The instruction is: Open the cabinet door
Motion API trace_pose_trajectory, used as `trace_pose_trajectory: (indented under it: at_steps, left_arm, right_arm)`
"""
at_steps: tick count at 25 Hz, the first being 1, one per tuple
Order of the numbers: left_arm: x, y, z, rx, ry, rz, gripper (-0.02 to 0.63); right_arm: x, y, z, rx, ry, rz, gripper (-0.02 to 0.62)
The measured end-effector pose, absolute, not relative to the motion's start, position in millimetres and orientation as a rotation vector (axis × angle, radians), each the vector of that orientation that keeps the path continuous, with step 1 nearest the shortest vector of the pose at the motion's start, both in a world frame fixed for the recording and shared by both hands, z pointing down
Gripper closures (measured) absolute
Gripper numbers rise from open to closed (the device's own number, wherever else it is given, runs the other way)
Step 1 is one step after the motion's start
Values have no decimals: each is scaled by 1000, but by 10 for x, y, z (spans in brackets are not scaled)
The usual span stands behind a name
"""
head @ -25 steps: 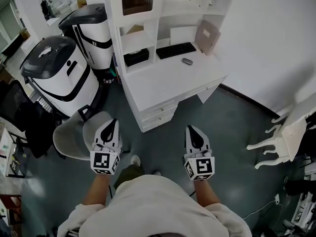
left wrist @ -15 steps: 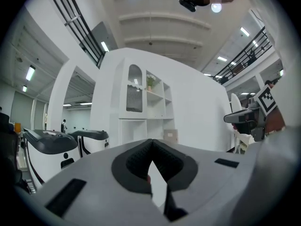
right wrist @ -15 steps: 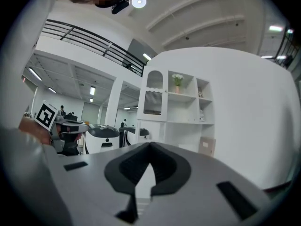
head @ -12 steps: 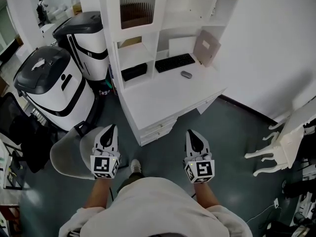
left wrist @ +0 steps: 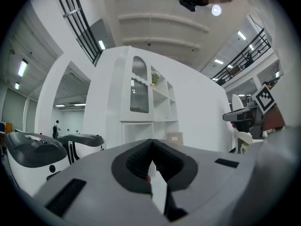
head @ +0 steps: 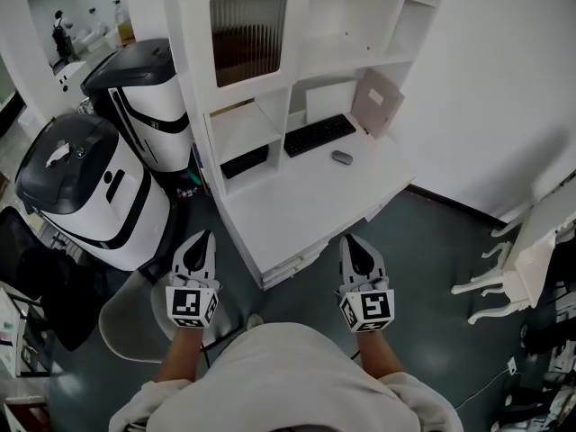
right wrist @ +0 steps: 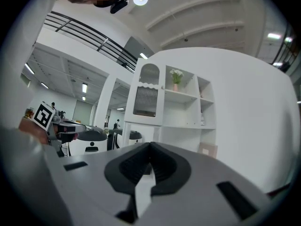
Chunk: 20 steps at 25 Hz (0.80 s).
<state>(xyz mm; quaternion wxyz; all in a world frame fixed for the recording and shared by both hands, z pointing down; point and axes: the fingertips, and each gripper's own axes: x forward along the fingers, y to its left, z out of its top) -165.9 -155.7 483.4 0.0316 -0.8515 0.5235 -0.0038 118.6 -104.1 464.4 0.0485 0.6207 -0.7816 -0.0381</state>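
Scene: a person stands at a white table [head: 306, 201] with a tall white shelf unit built over it, a gripper in each hand, seen from above in the head view.
Cabinet door: the arched door with ribbed glass [head: 247, 34] is in the upper left of the shelf unit, closed and flush with its frame, well beyond both grippers; it shows again in the left gripper view [left wrist: 139, 95] and the right gripper view [right wrist: 146, 100].
Left gripper: the left gripper [head: 203, 238] is held level over the floor, just off the table's front left corner, pointing toward the unit and touching nothing.
Left fingers: its black padded fingers [left wrist: 136, 161] are pressed together at the tips with nothing between them.
Right gripper: the right gripper [head: 351, 239] is held level beside the table's front edge, apart from it, its marker cube toward the person.
Right fingers: its fingers [right wrist: 164, 166] are likewise pressed together and hold nothing.
On the table: a black keyboard [head: 319, 135] lies at the back, a small grey mouse [head: 342, 157] just beside it, and a beige board [head: 376, 102] leans upright in the right corner.
Shelves: a black device [head: 245, 161] sits in the low left compartment; a small vase of white flowers [right wrist: 176, 76] stands on an upper open shelf right of the door.
Surroundings: two large white-and-black machines [head: 85, 192] stand left of the unit, a grey chair [head: 135, 318] is near the left gripper, and a piece of white furniture with curved legs [head: 517, 259] stands at far right.
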Motion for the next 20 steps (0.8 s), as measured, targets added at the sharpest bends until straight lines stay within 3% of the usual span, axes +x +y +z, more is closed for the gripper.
trace_pose_trajectory:
  at_steps: [20]
  left_arm:
    - [-1469,-2156,4524,-2516,1665,-3,607]
  right_arm:
    - [1360,-1977,4457,1781,-2512,-161,591]
